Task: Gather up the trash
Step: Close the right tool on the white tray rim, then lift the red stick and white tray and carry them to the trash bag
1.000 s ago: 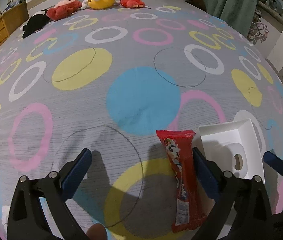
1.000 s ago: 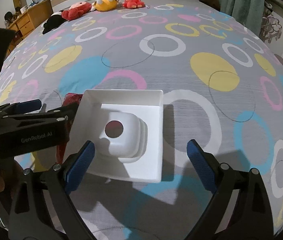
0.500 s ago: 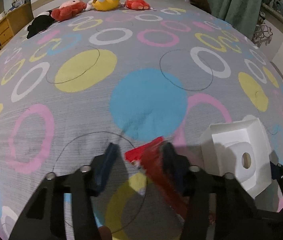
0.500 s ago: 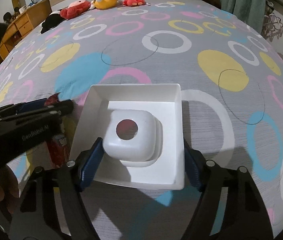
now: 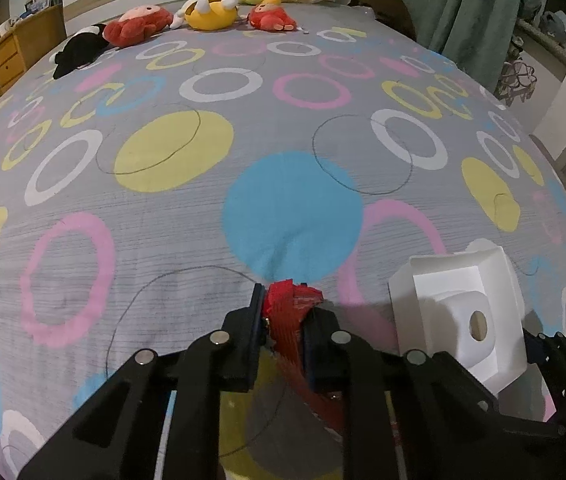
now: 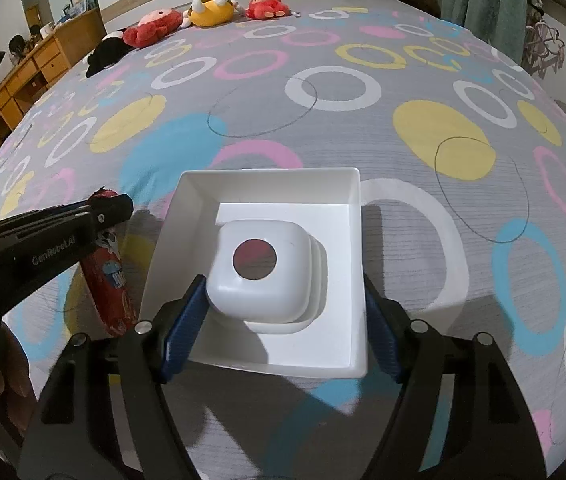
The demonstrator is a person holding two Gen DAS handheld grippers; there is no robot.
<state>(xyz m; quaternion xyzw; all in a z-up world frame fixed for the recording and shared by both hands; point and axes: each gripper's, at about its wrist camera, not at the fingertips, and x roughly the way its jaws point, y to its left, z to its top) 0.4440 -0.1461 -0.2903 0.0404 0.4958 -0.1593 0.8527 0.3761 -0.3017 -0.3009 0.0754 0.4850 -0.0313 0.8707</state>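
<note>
A wooden dresser [image 6: 39,68] stands past the left edge of the bed [image 5: 163,240], whose grey cover is printed with coloured circles. Along the bed's far edge a row of plush toys [image 5: 207,10] lies from left to right: black, red, yellow, red, with a larger yellow one behind. A green curtain [image 5: 479,12] hangs beyond the far right corner.

Near the bed's near edge, the left gripper [image 5: 283,312] has its jaws pressed onto a red snack wrapper [image 5: 289,320], crumpling the wrapper's far end between them; the rest of the wrapper trails back toward the near edge, as the right wrist view shows [image 6: 111,284]. Just to the right of it, apart from the wrapper, sits a white plastic tray [image 6: 275,184] with a raised square block and a round hole in its middle. The right gripper [image 6: 279,320] straddles the tray's near part, its blue-padded jaws set against the tray's left and right sides; whether they squeeze it cannot be told.
</note>
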